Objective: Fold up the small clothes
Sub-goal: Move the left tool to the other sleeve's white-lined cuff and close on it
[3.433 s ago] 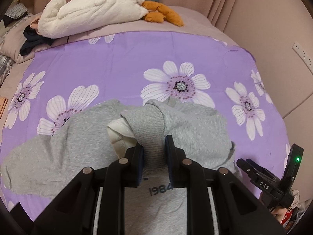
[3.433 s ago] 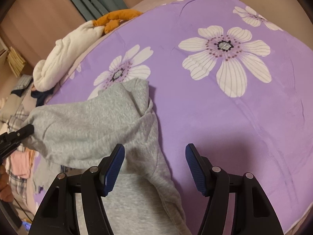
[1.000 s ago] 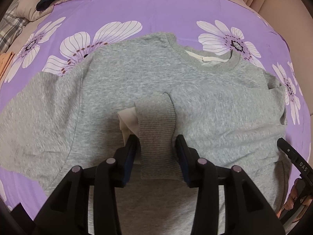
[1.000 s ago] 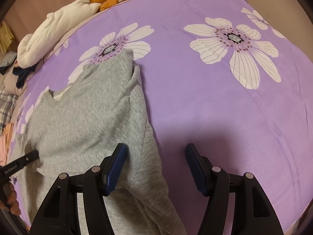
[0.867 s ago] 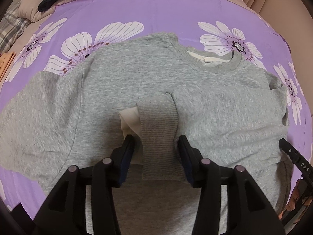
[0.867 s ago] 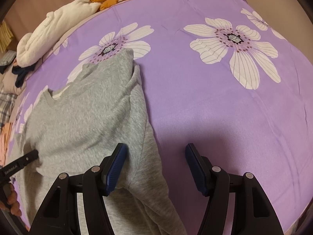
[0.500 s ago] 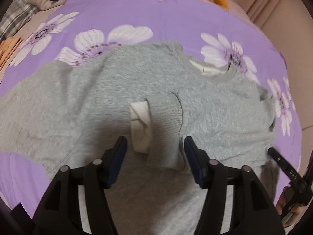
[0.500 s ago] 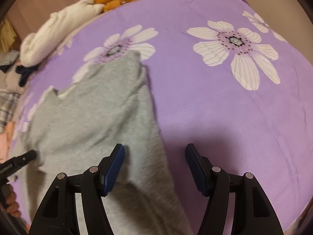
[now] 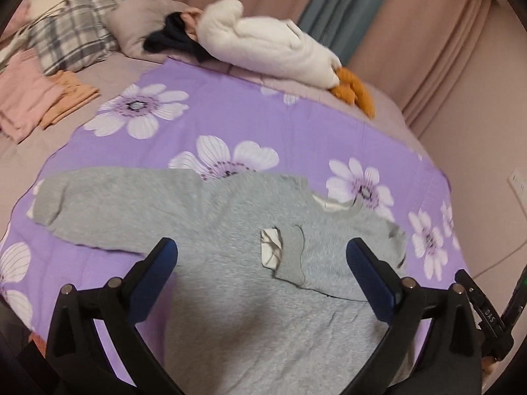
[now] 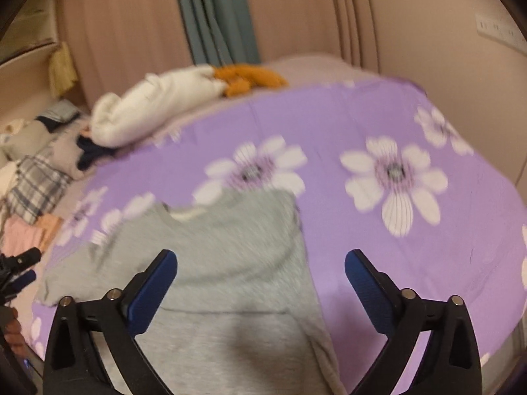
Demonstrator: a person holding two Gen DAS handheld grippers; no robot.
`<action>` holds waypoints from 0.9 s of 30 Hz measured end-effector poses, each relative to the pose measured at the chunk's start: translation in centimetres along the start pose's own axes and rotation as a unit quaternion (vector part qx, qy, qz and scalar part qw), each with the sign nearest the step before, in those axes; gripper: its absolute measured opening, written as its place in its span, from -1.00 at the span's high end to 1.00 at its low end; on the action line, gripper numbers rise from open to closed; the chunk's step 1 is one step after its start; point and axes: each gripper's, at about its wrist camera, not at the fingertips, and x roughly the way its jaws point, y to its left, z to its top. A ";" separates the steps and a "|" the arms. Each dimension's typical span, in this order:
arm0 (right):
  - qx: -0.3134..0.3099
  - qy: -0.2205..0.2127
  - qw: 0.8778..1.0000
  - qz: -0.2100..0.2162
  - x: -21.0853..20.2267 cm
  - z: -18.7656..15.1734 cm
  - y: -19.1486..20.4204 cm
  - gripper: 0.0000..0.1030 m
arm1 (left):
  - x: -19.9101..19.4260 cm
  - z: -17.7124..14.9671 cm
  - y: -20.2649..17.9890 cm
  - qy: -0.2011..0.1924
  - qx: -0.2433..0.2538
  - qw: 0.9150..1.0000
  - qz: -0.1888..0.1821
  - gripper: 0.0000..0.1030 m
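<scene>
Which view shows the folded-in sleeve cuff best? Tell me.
The left wrist view: the ribbed sleeve cuff lies sharp on the grey sweatshirt, beside a white patch. The right wrist view is blurred and shows only the sweatshirt's body; I cannot make out the cuff there.

Dim warm indoor light, no glare. Soft shadow on sweatshirt (image 9: 230, 312) near cam. Right view heavy motion blur; left view mild blur. Fisheye bends edges, black vignette at corners.
</scene>
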 end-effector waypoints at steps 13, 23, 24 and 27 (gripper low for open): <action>-0.020 -0.051 0.998 0.034 -4.6 0.5 4.7 -0.97 | -2.1 -1.1 12.2 -0.032 -0.149 0.986 0.067 -0.99; -0.010 -0.029 0.999 0.026 -3.6 -0.2 7.1 -0.97 | -0.3 -1.5 20.8 -0.027 -0.247 0.965 0.084 -0.87; -0.007 -0.027 0.999 0.026 -3.5 -0.3 7.2 -0.97 | -0.1 -1.5 21.4 -0.025 -0.254 0.963 0.087 -0.84; 0.001 -0.019 1.000 0.021 -3.1 -0.5 7.2 -0.97 | 0.7 -1.6 23.1 -0.022 -0.273 0.958 0.089 -0.79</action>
